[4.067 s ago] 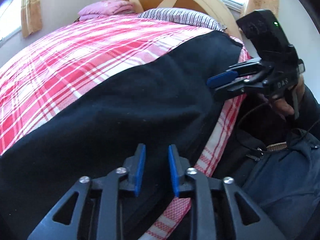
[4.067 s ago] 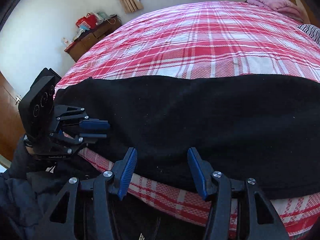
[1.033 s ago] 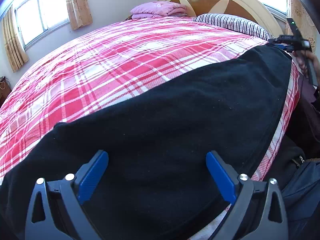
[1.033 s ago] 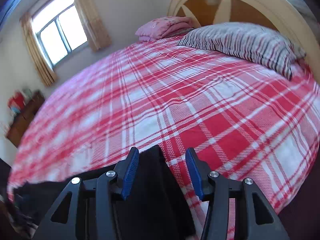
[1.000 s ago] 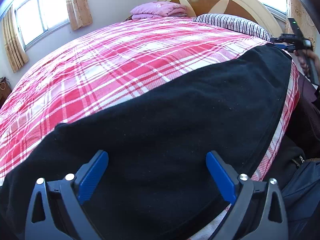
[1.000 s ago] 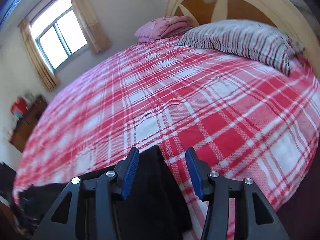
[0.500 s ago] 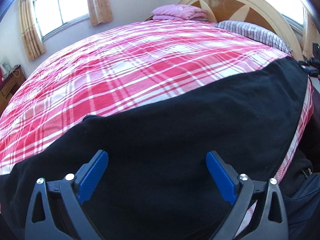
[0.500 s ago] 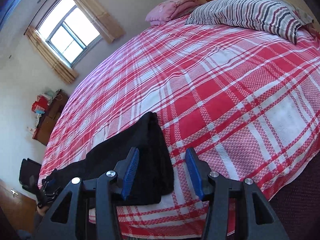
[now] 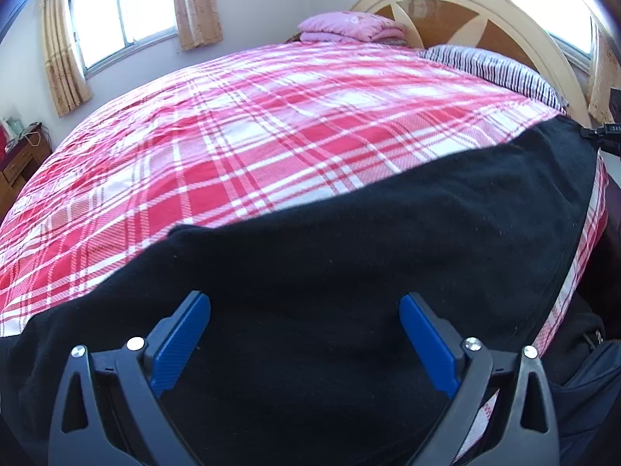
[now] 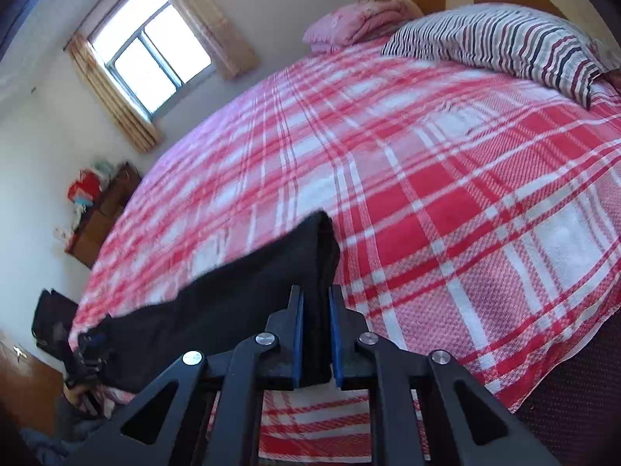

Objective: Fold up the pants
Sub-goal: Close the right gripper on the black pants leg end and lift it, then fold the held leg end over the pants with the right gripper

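Observation:
Black pants [image 9: 349,256] lie stretched along the near edge of a red plaid bed. In the left wrist view my left gripper [image 9: 304,338] is wide open just above one end of the pants, blue pads spread. In the right wrist view my right gripper [image 10: 315,339] is shut on the far end of the pants [image 10: 248,291], with the cloth pinched between the blue pads. The right gripper shows small at the right edge of the left wrist view [image 9: 605,136]. The left gripper shows far off in the right wrist view [image 10: 87,349].
The red plaid bedspread [image 9: 271,136] covers the whole bed. A striped pillow [image 10: 504,46] and a folded pink blanket [image 9: 349,29] lie by the wooden headboard [image 9: 465,11]. A wooden dresser [image 10: 104,213] stands by the window wall. The person's dark clothing [image 9: 582,388] is at lower right.
My right gripper has closed on the end of the pants. My left gripper stays wide open over the other end, and its view has shifted a little.

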Demonstrator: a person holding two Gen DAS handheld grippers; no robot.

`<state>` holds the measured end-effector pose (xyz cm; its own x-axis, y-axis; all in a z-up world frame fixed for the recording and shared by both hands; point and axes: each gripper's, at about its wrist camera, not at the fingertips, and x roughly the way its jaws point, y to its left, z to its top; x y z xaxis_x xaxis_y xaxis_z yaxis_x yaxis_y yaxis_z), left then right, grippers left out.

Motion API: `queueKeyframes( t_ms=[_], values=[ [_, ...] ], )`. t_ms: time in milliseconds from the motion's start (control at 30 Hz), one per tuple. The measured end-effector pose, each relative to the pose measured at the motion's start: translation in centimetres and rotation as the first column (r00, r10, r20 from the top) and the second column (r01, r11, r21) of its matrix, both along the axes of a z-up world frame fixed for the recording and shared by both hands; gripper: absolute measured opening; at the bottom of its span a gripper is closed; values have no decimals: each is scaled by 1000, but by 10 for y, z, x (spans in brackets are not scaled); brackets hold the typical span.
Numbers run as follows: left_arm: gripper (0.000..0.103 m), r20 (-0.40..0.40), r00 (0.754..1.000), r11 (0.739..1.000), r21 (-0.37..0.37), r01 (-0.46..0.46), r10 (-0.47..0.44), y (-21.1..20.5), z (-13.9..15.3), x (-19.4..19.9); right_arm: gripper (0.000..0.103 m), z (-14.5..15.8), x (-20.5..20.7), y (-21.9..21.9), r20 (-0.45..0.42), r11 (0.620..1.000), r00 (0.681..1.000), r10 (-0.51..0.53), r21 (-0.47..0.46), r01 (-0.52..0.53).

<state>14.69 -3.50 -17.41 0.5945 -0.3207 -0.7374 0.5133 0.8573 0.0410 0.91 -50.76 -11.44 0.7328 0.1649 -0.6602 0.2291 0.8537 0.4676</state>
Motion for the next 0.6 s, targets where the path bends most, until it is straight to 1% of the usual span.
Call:
queueKeyframes(
  t_ms=[67, 133, 267, 333, 433, 600],
  values=[
    [101, 11, 1000, 1000, -10, -6, 6, 2, 4, 1, 11, 7, -2, -3, 24, 1000, 1000, -20, -9, 20],
    [101, 8, 1000, 1000, -7, -12, 12, 4, 2, 2, 10, 6, 0, -5, 8, 999, 999, -31, -7, 31],
    [101, -10, 1000, 1000, 0, -29, 29, 7, -4, 6, 10, -11, 11, -1, -75, 996, 994, -76, -59, 72],
    [101, 3, 1000, 1000, 1, -27, 27, 7, 0, 5, 10, -10, 10, -3, -71, 995, 994, -86, -55, 83],
    [101, 23, 999, 999, -1, -36, 36, 10, 6, 6, 10, 8, 3, 1, -20, 996, 996, -84, -35, 84],
    [101, 15, 999, 999, -6, -51, 51, 14, 6, 8, 10, 50, -7, 40, 79, 993, 996, -40, -104, 48]
  ],
)
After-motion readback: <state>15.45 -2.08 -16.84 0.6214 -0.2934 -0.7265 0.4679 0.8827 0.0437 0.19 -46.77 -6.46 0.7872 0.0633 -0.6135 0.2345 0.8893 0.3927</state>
